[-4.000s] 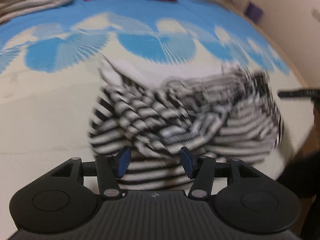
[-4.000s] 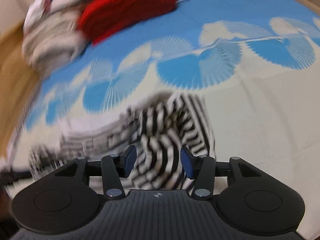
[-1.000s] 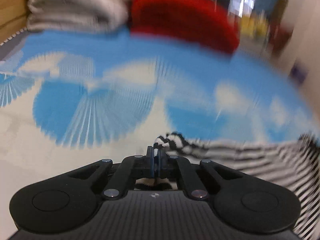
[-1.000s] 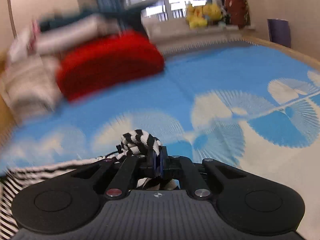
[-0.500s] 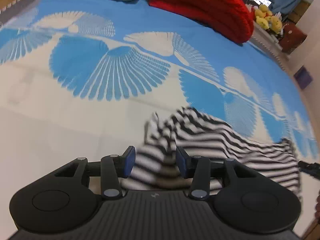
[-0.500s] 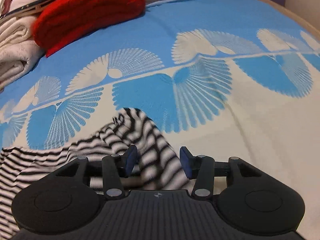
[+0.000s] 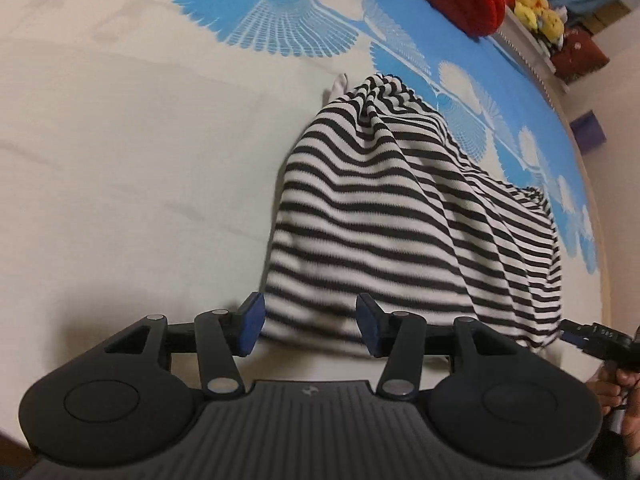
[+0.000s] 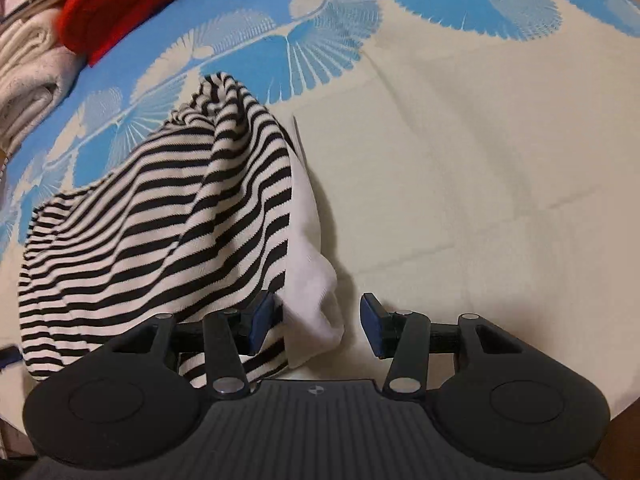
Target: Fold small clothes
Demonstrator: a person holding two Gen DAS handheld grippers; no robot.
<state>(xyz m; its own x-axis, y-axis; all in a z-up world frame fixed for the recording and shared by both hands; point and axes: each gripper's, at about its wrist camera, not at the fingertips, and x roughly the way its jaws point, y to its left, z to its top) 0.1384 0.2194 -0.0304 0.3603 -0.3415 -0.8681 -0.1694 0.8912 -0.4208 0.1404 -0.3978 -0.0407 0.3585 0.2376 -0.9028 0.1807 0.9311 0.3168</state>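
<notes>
A black-and-white striped garment point(image 7: 404, 216) lies spread on the bed, rumpled in loose ridges. In the right wrist view the same garment point(image 8: 160, 216) shows a plain white inner layer point(image 8: 308, 264) along its right edge. My left gripper point(image 7: 310, 326) is open and empty, its fingers at the garment's near hem. My right gripper point(image 8: 318, 328) is open and empty, with the white edge lying between its fingers. The tip of the right gripper point(image 7: 592, 338) shows at the far right of the left wrist view.
The bed cover point(image 7: 120, 160) is cream near me and blue with fan shapes farther off. A red folded blanket point(image 8: 132, 4) and a cream folded blanket point(image 8: 28, 80) lie at the bed's far end. Yellow soft toys point(image 7: 536, 12) sit on a shelf beyond.
Both grippers were shut on the garment's corners a second ago and held it up. They have since opened and let go, and the garment has settled flat on the bed.
</notes>
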